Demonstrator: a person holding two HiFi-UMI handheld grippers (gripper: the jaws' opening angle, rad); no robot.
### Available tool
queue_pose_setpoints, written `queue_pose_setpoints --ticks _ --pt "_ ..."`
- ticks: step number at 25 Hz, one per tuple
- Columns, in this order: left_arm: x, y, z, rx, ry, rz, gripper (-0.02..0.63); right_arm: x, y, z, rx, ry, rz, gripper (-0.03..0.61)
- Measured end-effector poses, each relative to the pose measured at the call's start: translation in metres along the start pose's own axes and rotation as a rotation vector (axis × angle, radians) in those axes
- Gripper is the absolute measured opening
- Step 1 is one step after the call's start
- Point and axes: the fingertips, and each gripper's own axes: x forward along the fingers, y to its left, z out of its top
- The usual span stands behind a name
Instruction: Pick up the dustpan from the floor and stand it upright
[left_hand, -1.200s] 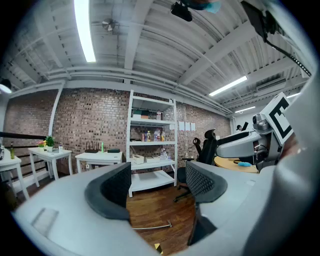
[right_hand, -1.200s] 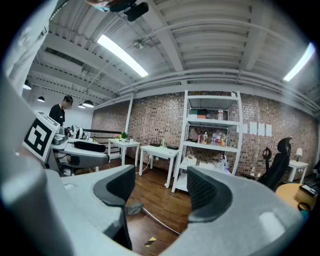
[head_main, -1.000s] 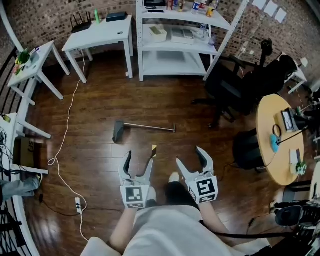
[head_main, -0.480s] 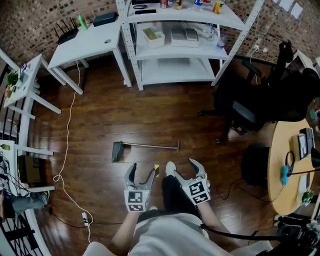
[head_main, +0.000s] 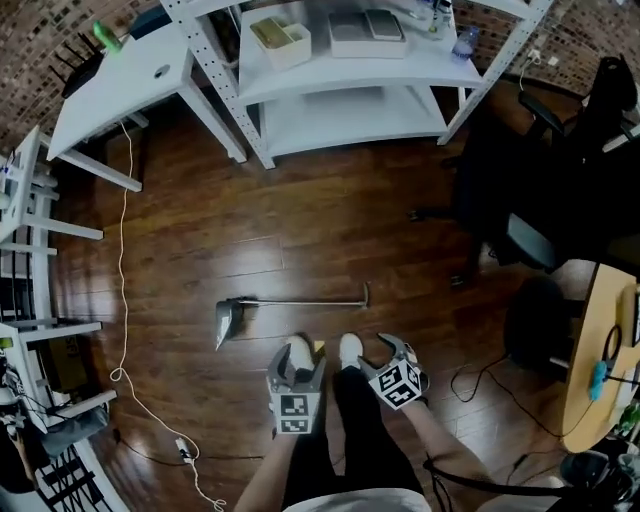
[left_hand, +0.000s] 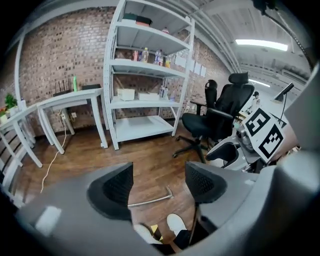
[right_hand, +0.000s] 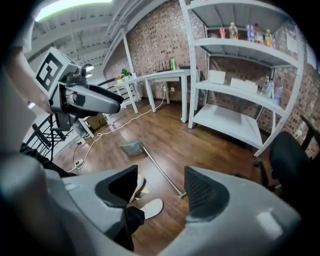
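The dustpan (head_main: 229, 320) lies flat on the dark wood floor, its long metal handle (head_main: 310, 299) running right to a small end grip. My left gripper (head_main: 299, 362) hangs open just this side of the handle, over my shoes, with nothing between its fingers. My right gripper (head_main: 393, 352) is beside it on the right; its jaws are closing a little, wide apart and holding nothing. In the left gripper view the handle (left_hand: 150, 201) shows on the floor between the jaws of the left gripper (left_hand: 159, 184). The right gripper view shows the pan (right_hand: 132, 148) and handle (right_hand: 161, 173) beyond the right gripper (right_hand: 161, 189).
A white shelf unit (head_main: 350, 90) and white tables (head_main: 125, 85) stand along the brick wall. A black office chair (head_main: 545, 200) is at the right, by a round wooden table (head_main: 612, 350). A white cable (head_main: 122, 300) trails down the floor at the left.
Both grippers have dropped toward the floor and drawn in close over my shoes. My head has leaned forward and down. The dustpan has stayed where it lay.
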Motion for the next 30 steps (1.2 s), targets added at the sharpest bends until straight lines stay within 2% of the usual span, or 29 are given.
queue_pose_setpoints --ticks 5,10,15,18,22,25,26,27,30 --pt "0.081 0.014 -0.089 -0.008 0.113 -0.041 0.347 0.124 -0.020 -0.085 -0.005 0.155 0.044 0.273" --pt "0.175 0.043 -0.172 0.007 0.163 -0.105 0.344 0.257 -0.050 -0.151 -0.018 0.243 0.048 0.273" --pt "0.257 0.069 -0.245 0.079 0.225 -0.167 0.341 0.376 -0.066 -0.212 -0.108 0.359 0.100 0.243" --pt "0.291 0.092 -0.268 0.068 0.211 -0.151 0.336 0.432 -0.077 -0.240 -0.162 0.407 0.116 0.233" --pt "0.315 0.118 -0.295 -0.014 0.191 -0.107 0.336 0.482 -0.095 -0.268 -0.282 0.467 0.077 0.225" --pt "0.318 0.125 -0.313 -0.046 0.213 -0.095 0.336 0.495 -0.101 -0.276 -0.268 0.506 0.070 0.177" --pt "0.314 0.125 -0.318 -0.053 0.226 -0.093 0.336 0.494 -0.100 -0.278 -0.258 0.524 0.078 0.137" --pt "0.310 0.126 -0.320 -0.058 0.234 -0.092 0.336 0.493 -0.097 -0.281 -0.254 0.544 0.095 0.132" --pt "0.303 0.130 -0.302 -0.069 0.205 -0.092 0.333 0.483 -0.090 -0.283 -0.297 0.618 0.173 0.107"
